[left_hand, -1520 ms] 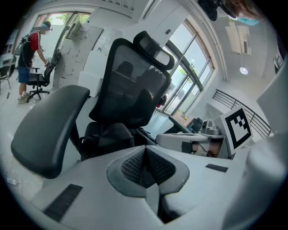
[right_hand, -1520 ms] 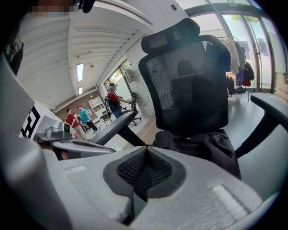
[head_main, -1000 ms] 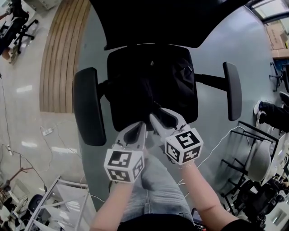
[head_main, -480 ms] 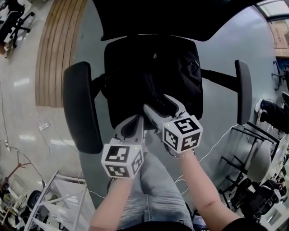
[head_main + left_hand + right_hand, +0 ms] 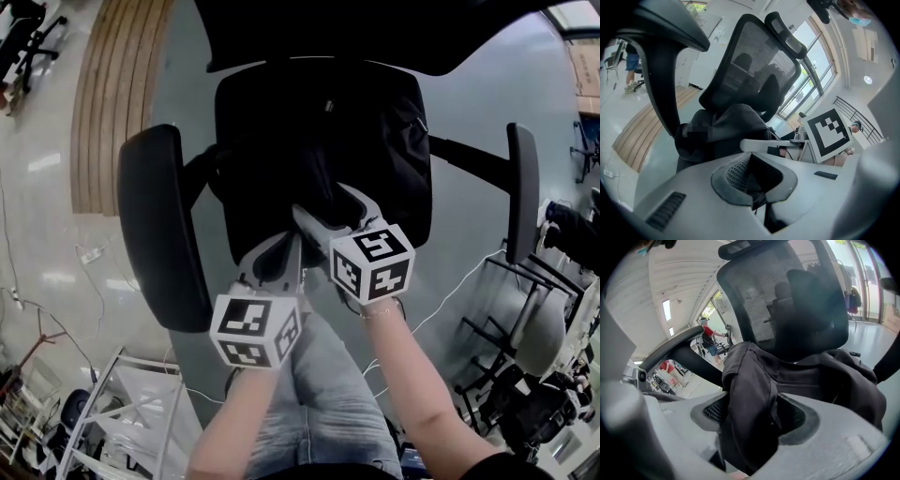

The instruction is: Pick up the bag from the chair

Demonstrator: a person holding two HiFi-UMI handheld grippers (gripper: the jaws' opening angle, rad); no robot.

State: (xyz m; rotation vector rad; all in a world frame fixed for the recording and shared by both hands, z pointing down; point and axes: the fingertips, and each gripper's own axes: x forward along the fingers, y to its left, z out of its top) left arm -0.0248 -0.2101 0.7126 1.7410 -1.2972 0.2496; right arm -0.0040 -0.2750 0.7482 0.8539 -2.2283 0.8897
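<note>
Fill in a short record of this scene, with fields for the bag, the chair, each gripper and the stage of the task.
Bag: bag, black and soft, slumped on the seat in front of the mesh backrest.
Chair: chair, a black office chair with two armrests.
Left gripper: left gripper, jaws together, no bag fabric seen between them.
Right gripper: right gripper, jaws apart and just been opening, with a fold of the bag between them, not clamped.
Stage: bag not yet lifted.

We lose the chair's backrest (image 5: 375,37) off the top edge, the black bag (image 5: 319,131) hides the seat, and its fold, between the right gripper's (image 5: 757,416) just-opened jaws, drops below view.
</note>
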